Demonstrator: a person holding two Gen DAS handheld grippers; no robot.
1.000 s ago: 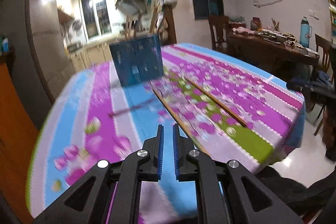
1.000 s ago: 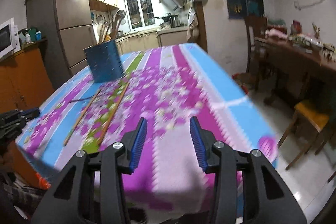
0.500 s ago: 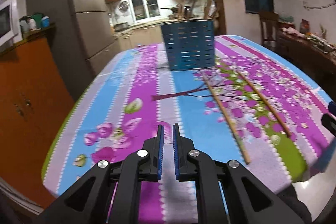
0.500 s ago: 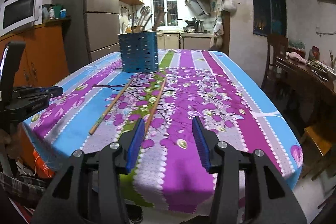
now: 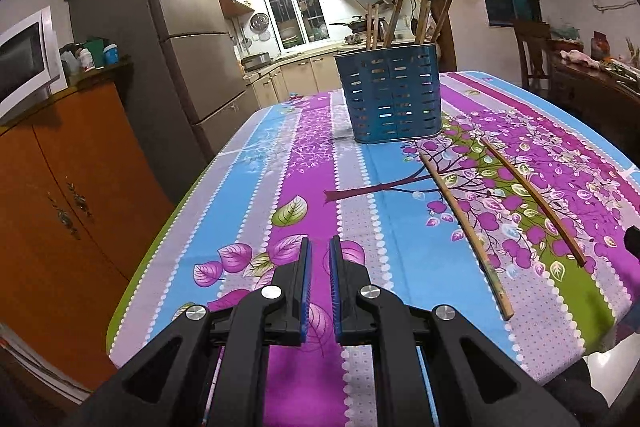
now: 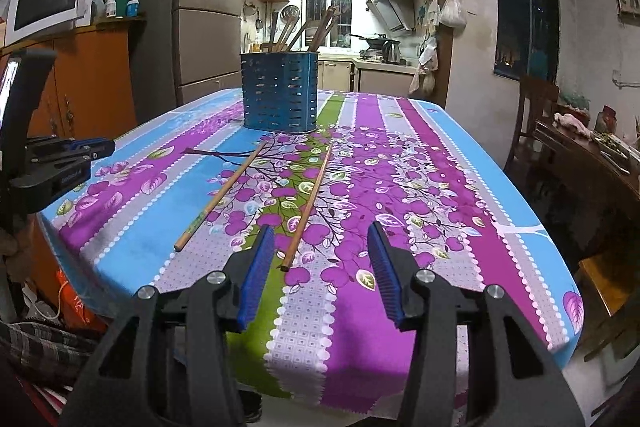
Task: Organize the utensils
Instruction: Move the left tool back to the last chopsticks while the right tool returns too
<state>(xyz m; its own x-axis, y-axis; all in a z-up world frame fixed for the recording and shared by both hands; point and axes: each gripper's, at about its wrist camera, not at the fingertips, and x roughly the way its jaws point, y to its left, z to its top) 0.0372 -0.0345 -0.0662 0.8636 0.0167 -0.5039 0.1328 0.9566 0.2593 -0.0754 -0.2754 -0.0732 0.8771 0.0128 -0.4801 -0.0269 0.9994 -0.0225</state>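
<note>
The tablecloth [image 6: 400, 163] looks like smooth printed cloth with a light shine. The two chopsticks [image 6: 218, 199] look like matt wood or bamboo. The holder [image 6: 279, 91] is blue, slotted, with a slight gloss; metal or plastic, I cannot tell. The gripper [image 6: 321, 243] is matt black plastic with ribbed blue pads [image 6: 256, 267] and shiny metal screws. The fridge [image 5: 180, 39] looks like brushed metal.

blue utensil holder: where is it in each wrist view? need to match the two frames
Left wrist: blue utensil holder upper centre-right, standing on the tablecloth beyond the two loose chopsticks.
Right wrist: blue utensil holder upper centre-left, chopsticks fanning toward the camera below it.
Shared landmark: refrigerator, left of the holder in both.
</note>
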